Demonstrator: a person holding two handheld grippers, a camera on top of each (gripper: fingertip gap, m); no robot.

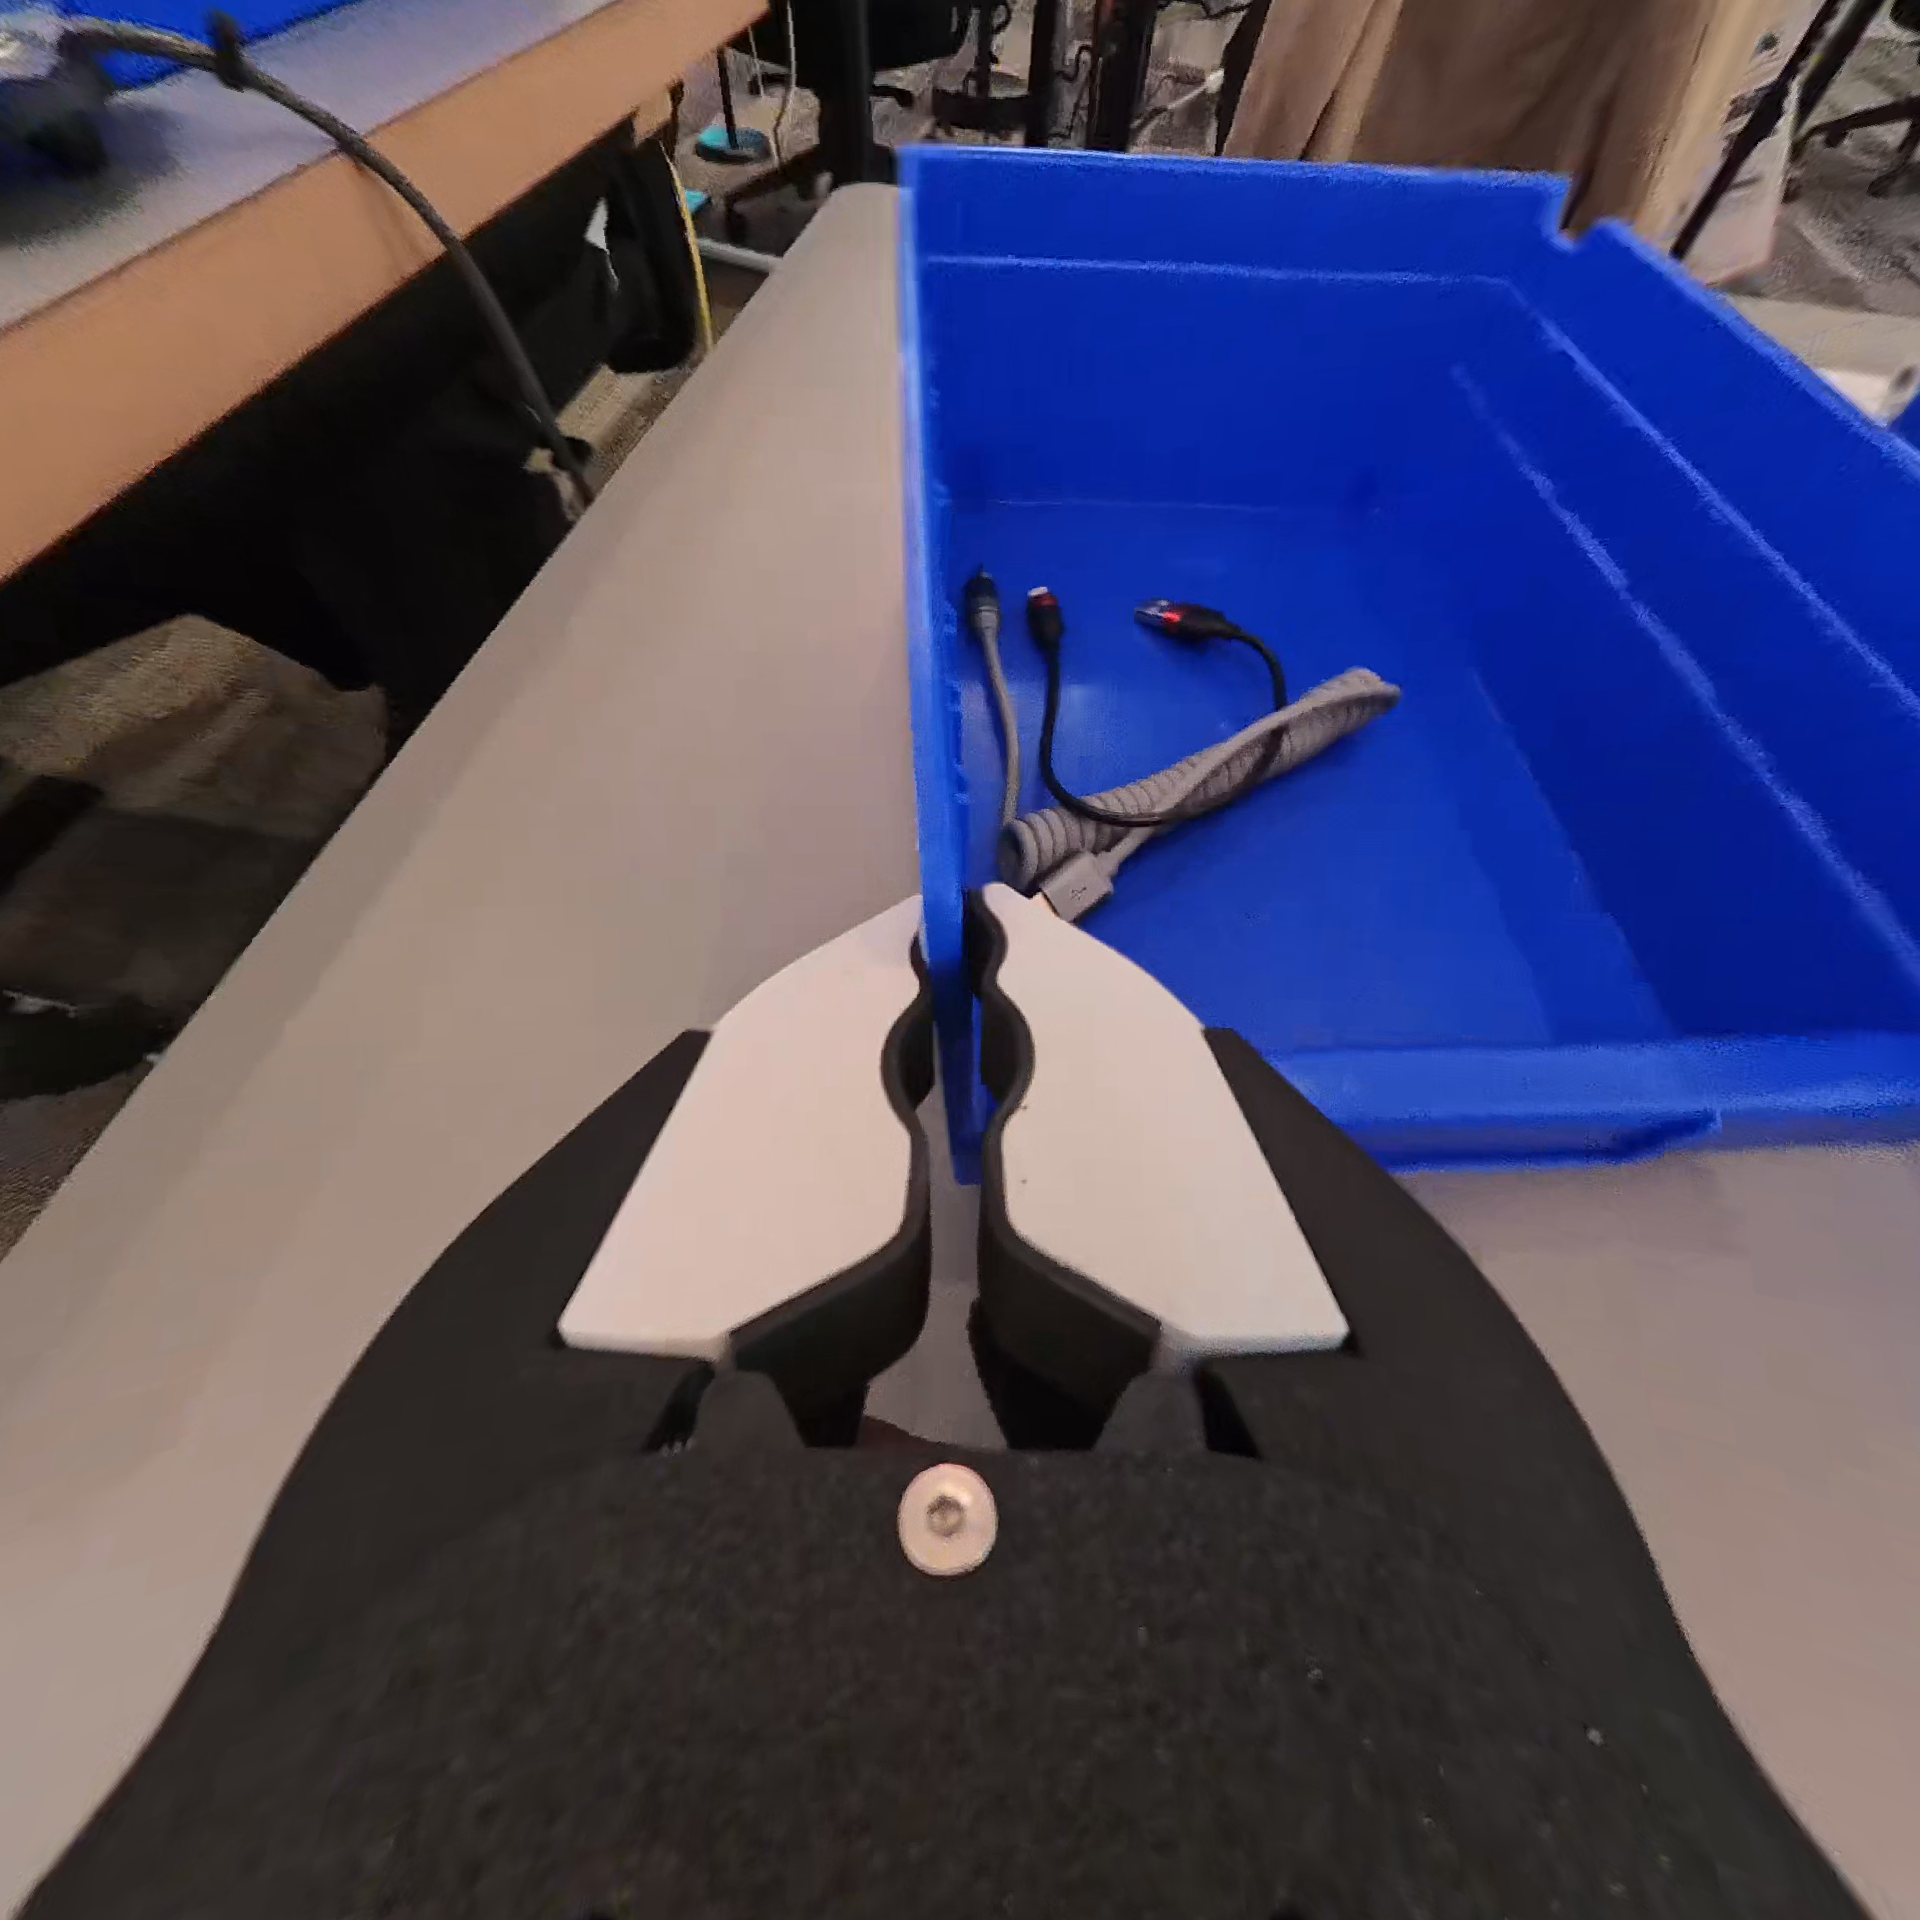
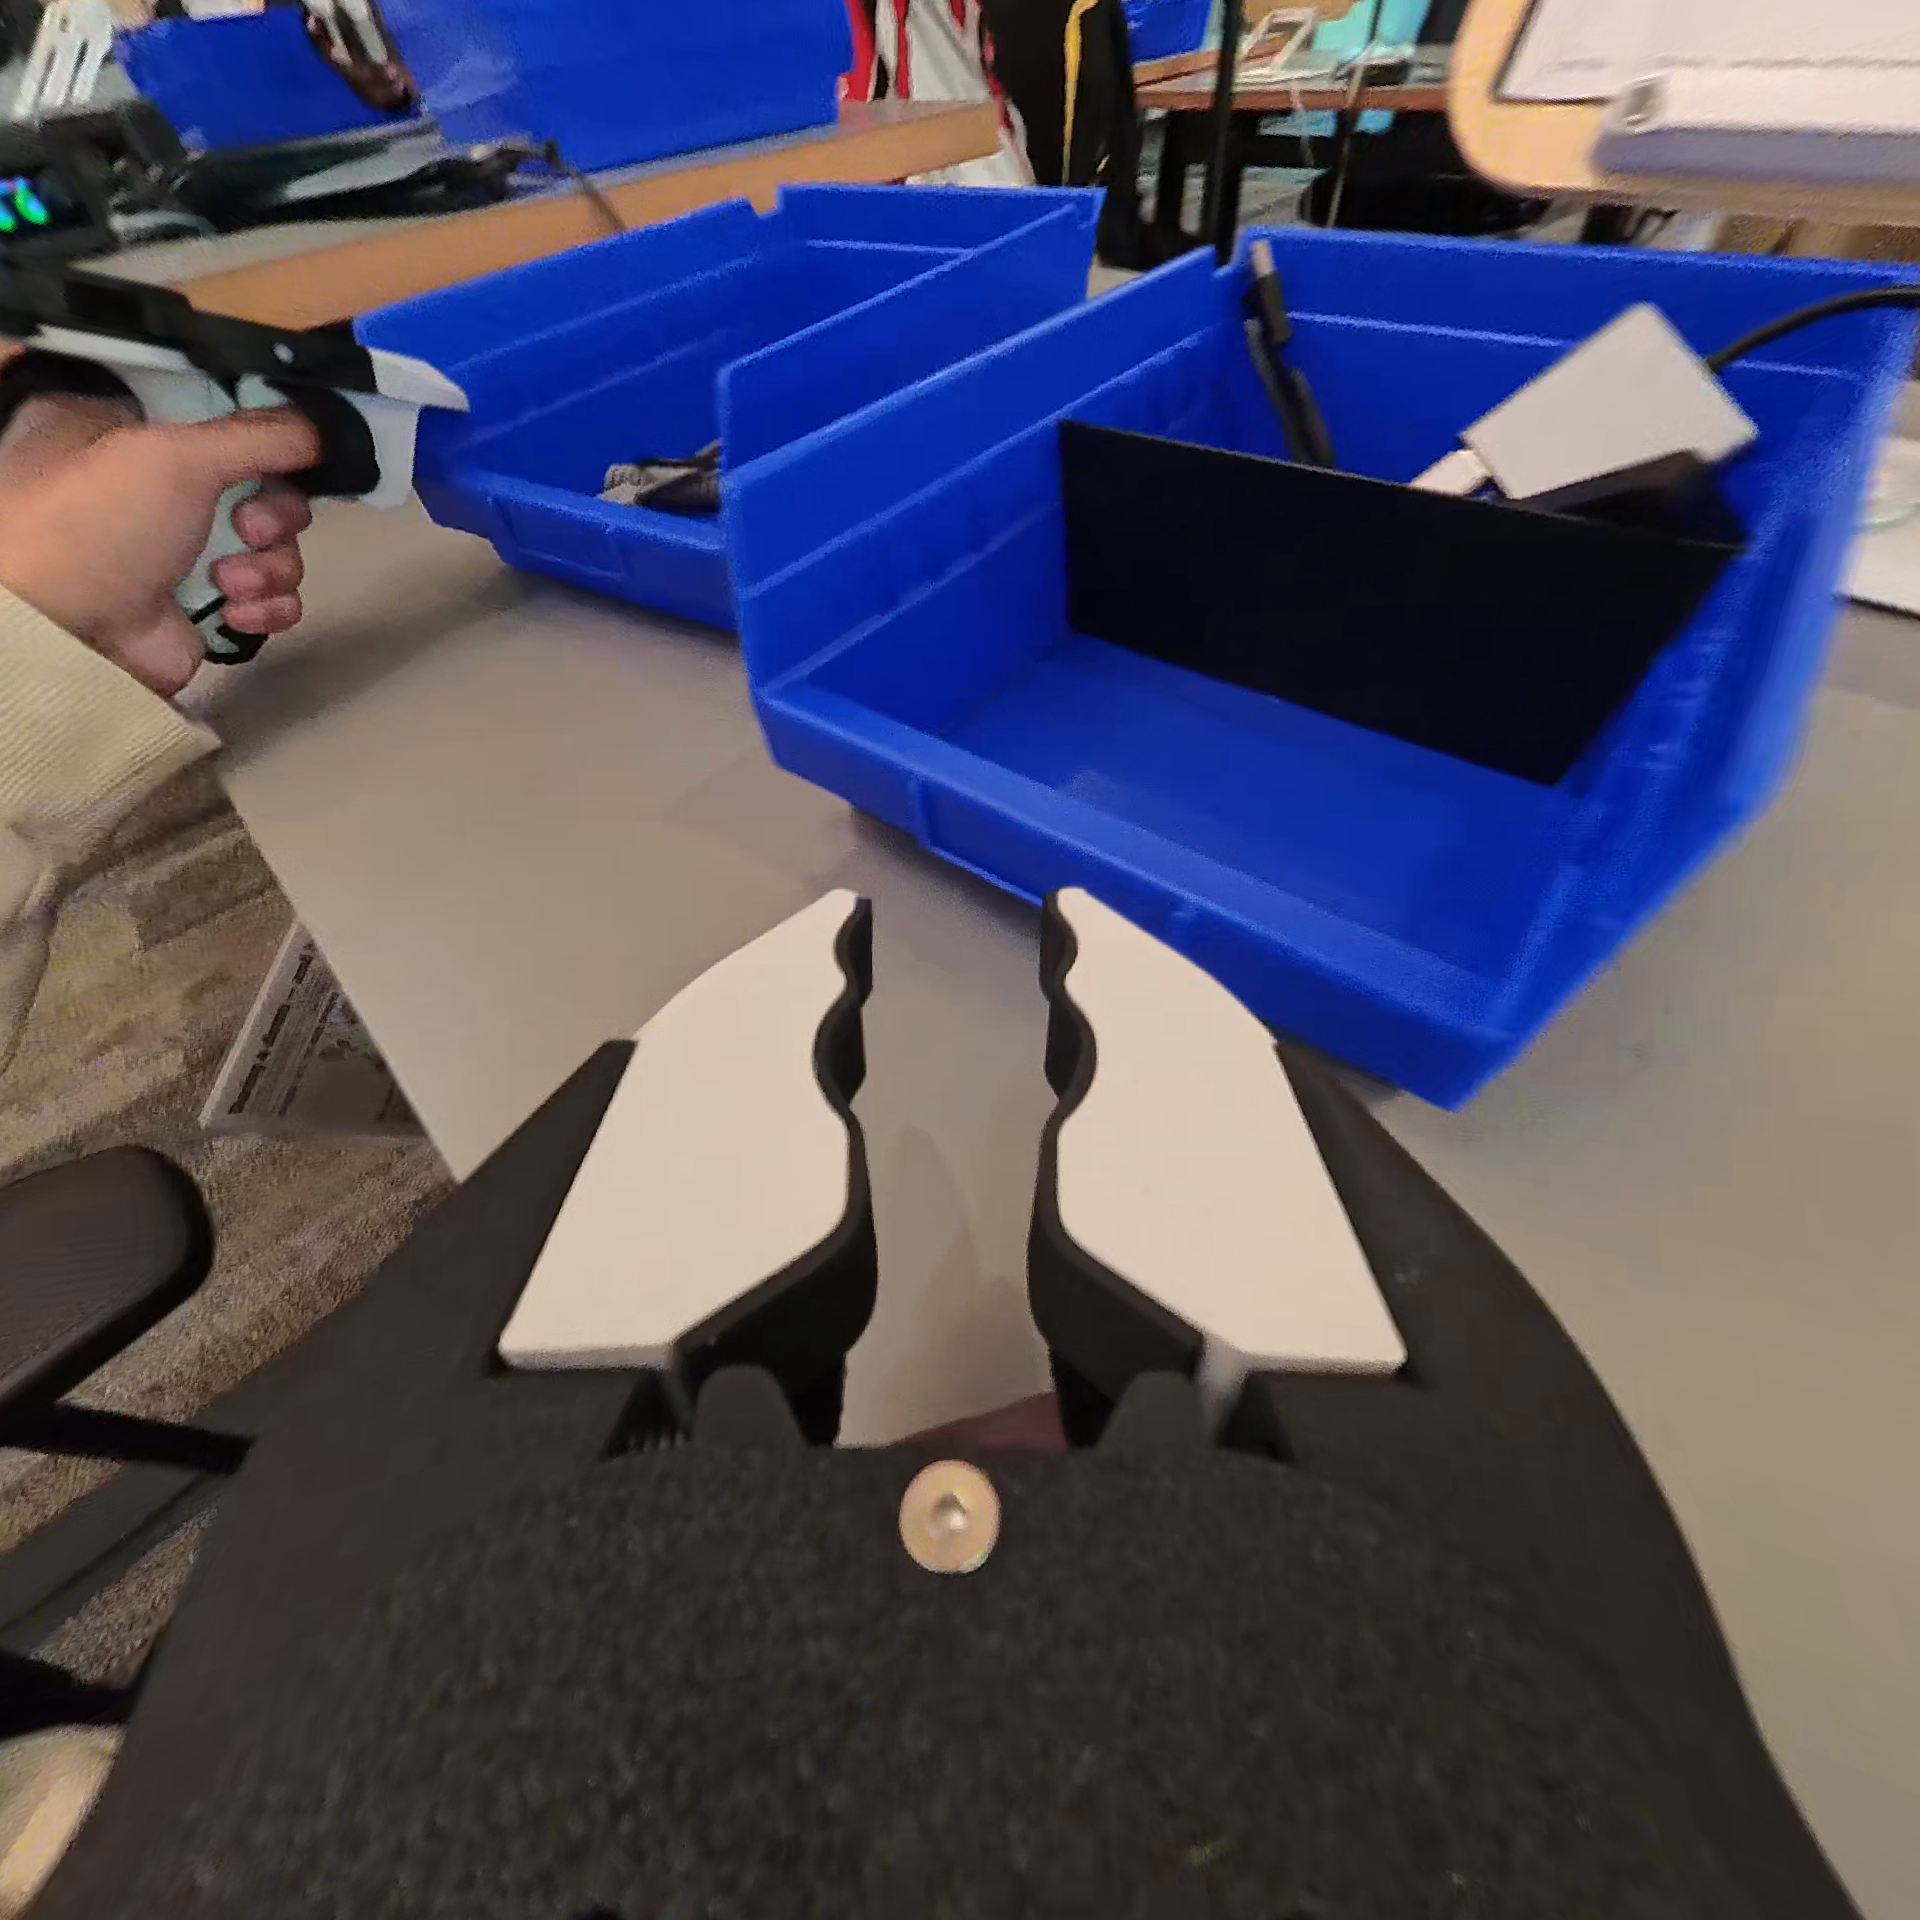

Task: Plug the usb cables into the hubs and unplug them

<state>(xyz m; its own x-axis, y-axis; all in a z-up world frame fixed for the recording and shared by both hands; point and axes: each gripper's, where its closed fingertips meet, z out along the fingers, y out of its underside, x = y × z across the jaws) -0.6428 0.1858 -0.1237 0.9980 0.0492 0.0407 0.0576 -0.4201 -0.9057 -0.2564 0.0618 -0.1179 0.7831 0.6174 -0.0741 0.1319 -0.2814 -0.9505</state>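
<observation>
My left gripper [image 1: 951,904] is shut on the near left wall of a blue bin [image 1: 1558,1081]. On that bin's floor lie a grey coiled USB cable [image 1: 1226,758] and a short black USB cable [image 1: 1195,623] with red-tipped plugs. My right gripper [image 2: 956,909] is open and empty above the table, in front of a second blue bin [image 2: 1143,862]. That bin holds a black divider [image 2: 1351,592], and behind it a silver hub [image 2: 1610,416] lies tilted on a black one. The left gripper [image 2: 436,393] also shows in the right wrist view at the left bin [image 2: 582,312].
Both bins stand side by side on a grey table [image 2: 540,790]. A person's hand [image 2: 135,520] holds the left gripper. A black cable [image 2: 1278,353] leans on the right bin's back wall. A chair [image 2: 83,1278] stands at the lower left, and another table [image 1: 260,270] lies beyond. Some 40 cm of space lies between my two pairs of fingers.
</observation>
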